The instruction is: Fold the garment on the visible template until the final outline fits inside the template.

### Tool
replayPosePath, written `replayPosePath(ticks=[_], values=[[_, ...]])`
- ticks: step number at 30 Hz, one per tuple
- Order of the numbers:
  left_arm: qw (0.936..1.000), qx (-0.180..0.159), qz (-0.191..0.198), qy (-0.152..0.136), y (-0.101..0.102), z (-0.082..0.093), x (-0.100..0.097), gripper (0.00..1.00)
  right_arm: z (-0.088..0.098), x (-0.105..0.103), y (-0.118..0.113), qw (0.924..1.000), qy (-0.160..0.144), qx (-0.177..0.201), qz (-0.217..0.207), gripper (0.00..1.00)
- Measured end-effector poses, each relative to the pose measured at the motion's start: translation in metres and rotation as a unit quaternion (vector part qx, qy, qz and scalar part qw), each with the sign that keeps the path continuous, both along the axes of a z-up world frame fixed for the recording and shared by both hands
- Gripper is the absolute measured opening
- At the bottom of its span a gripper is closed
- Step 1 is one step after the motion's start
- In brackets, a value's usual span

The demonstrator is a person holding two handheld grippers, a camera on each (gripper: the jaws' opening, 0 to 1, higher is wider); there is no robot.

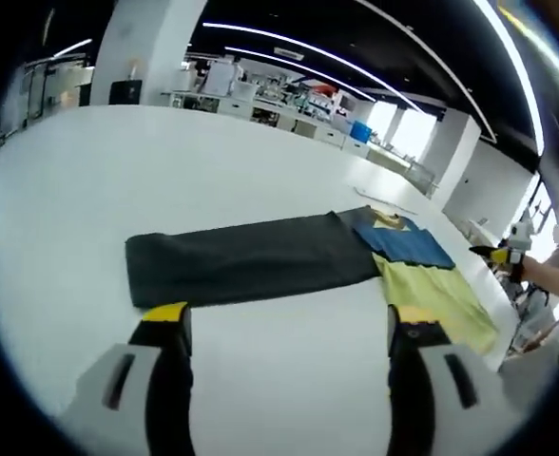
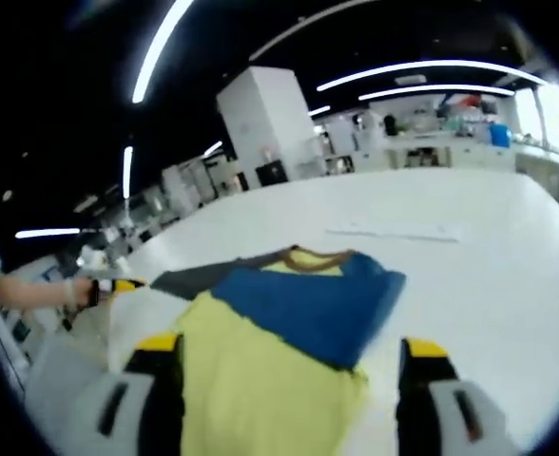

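Observation:
A dark grey rectangular template point(image 1: 246, 258) lies flat on the white table point(image 1: 165, 171). Its right end runs under a folded yellow and blue garment point(image 1: 422, 275) with a tan collar. My left gripper point(image 1: 289, 332) hovers open just in front of the template, nothing between its yellow-tipped fingers point(image 1: 165, 313). In the right gripper view the garment point(image 2: 289, 332) lies close ahead, blue panel folded over yellow, with a strip of template point(image 2: 189, 277) showing at its left. My right gripper point(image 2: 289, 356) is open above the yellow part, holding nothing.
The other gripper and a hand point(image 1: 522, 266) show at the right edge of the left gripper view; the same pairing point(image 2: 70, 290) shows at the left of the right gripper view. A thin pale strip point(image 2: 394, 231) lies farther out on the table. Lab benches point(image 1: 289, 104) stand behind.

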State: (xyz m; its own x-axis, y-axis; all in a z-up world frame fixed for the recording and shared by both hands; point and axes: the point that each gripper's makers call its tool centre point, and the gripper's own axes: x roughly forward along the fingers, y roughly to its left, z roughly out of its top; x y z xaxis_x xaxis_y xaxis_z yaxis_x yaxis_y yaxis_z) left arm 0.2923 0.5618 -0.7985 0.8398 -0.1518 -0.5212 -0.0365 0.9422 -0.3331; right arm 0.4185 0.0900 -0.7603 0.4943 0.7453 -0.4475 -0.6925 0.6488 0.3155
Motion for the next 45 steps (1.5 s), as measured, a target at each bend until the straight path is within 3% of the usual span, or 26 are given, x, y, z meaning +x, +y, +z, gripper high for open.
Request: replayPosePath(ticks=[3,6,9,16,19,27,31,40,45], values=[[0.9997,0.012,0.013,0.014,0.011,-0.008,-0.003,0.80,0.002,-0.001,-0.005,1.0000,-0.001,0.000,-0.003,0.93],[0.9976,0.004,0.065,0.024,0.031,-0.016,-0.006,0.76,0.003,-0.001,-0.012,1.0000,0.000,0.001,-0.008,0.93],[0.9963,0.014,0.080,0.027,0.045,-0.020,-0.006,0.72,0.004,-0.002,-0.018,0.9999,-0.001,-0.005,-0.010,0.93],[0.9884,0.007,0.149,0.029,0.074,-0.026,-0.006,0.51,0.004,0.001,-0.032,0.9997,0.001,-0.006,-0.024,0.93],[0.9848,-0.002,0.172,0.025,0.075,-0.027,-0.007,0.45,0.003,-0.001,-0.032,0.9996,0.002,-0.008,-0.028,0.93],[0.9779,-0.007,0.207,0.027,0.085,-0.033,-0.008,0.28,-0.001,-0.006,-0.038,0.9993,0.007,-0.016,-0.034,0.93],[0.9767,-0.015,0.211,0.036,0.089,-0.038,-0.008,0.12,-0.006,-0.006,-0.041,0.9991,0.010,-0.020,-0.037,0.93],[0.9709,-0.029,0.236,0.031,0.102,-0.044,-0.008,0.00,-0.011,-0.011,-0.041,0.9989,0.013,-0.029,-0.034,0.93],[0.9735,-0.018,0.225,0.037,0.097,-0.040,-0.007,0.00,-0.013,-0.013,-0.040,0.9989,0.010,-0.038,-0.026,0.93]])
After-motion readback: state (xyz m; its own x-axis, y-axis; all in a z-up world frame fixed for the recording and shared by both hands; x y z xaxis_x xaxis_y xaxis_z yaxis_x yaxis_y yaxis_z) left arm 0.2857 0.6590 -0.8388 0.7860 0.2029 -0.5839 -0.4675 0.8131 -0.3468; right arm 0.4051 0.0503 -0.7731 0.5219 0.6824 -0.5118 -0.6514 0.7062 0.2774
